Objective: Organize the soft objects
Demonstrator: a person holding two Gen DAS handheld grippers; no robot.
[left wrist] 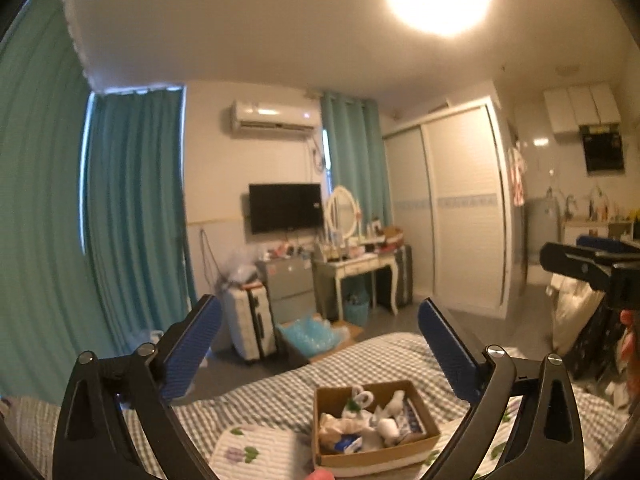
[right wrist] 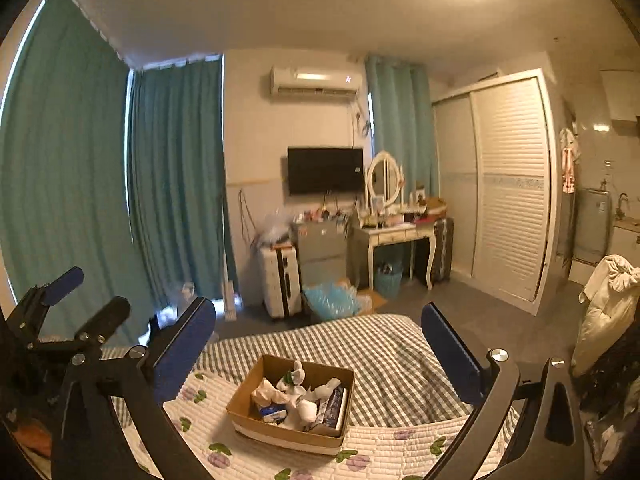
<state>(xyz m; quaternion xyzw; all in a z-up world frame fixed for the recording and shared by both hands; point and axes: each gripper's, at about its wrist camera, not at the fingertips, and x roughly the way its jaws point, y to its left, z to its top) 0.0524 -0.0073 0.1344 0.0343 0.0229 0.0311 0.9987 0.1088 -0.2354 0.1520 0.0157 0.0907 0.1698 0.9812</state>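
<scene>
Both grippers hang above the bed, jaws spread wide and holding nothing: the left gripper (left wrist: 320,332) and the right gripper (right wrist: 318,338) each frame the box (right wrist: 244,394) between their blue pads, which reads as a staging posture before any pick. The box, open-topped cardboard, sits on the quilt (right wrist: 384,446) near the foot of the bed (right wrist: 384,356), placed where both grippers can come down on it from above. Inside lie the soft objects (right wrist: 298,398), a loose heap of white and pale items with some packets; individual pieces cannot be told apart. In my judgement nothing is sorted yet. The box walls are low, so entry from above is free, though the heap is crowded. Open quilt surrounds the box on all sides, giving room to set things down.
</scene>
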